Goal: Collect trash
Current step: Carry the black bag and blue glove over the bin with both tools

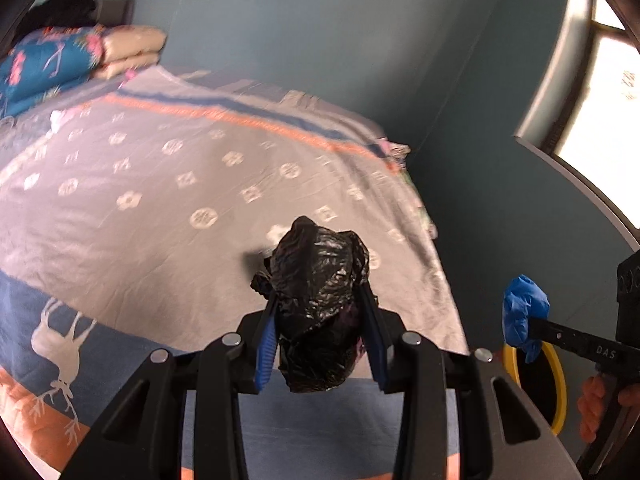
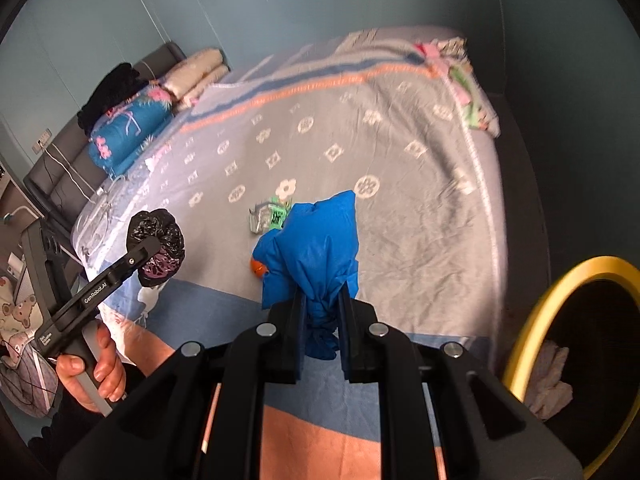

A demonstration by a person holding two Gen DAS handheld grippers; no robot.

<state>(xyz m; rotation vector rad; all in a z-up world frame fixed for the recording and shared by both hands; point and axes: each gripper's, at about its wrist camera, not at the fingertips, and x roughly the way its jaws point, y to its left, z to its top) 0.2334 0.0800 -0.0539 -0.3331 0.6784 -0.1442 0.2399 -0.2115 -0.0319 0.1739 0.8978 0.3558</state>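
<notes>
Black crinkled plastic fills the near foreground of the left wrist view: the left gripper (image 1: 320, 312) has its fingers (image 1: 266, 344) closed against both sides of a crumpled black bag (image 1: 320, 300), which is lifted above the bed (image 1: 160, 184); in the right wrist view the same bag (image 2: 158, 246) shows as a dark ball at the tip of that tool, gripped by the person's left hand (image 2: 94, 364). The right gripper (image 2: 322, 304) has its fingers (image 2: 294, 336) pinched narrowly on the bunched end of a blue plastic bag (image 2: 316, 256), the rest of which billows up past the tips; from the left wrist view it (image 1: 522, 312) hangs off to the right, near a yellow-rimmed bin (image 2: 560, 320). The bin stands on the floor beside the bed's corner, with something pale crumpled inside it (image 2: 548, 380). Farther out on the grey patterned blanket (image 2: 400, 208), just past the blue bag, lie a small orange object (image 2: 258, 268) and a clear wrapper with green print (image 2: 270, 216); both are partly hidden. At the head of the bed sit a folded blue floral quilt (image 2: 128, 136), cream bedding (image 2: 196, 74) and a dark garment (image 2: 112, 88); beyond these, a teal wall (image 1: 320, 32).
</notes>
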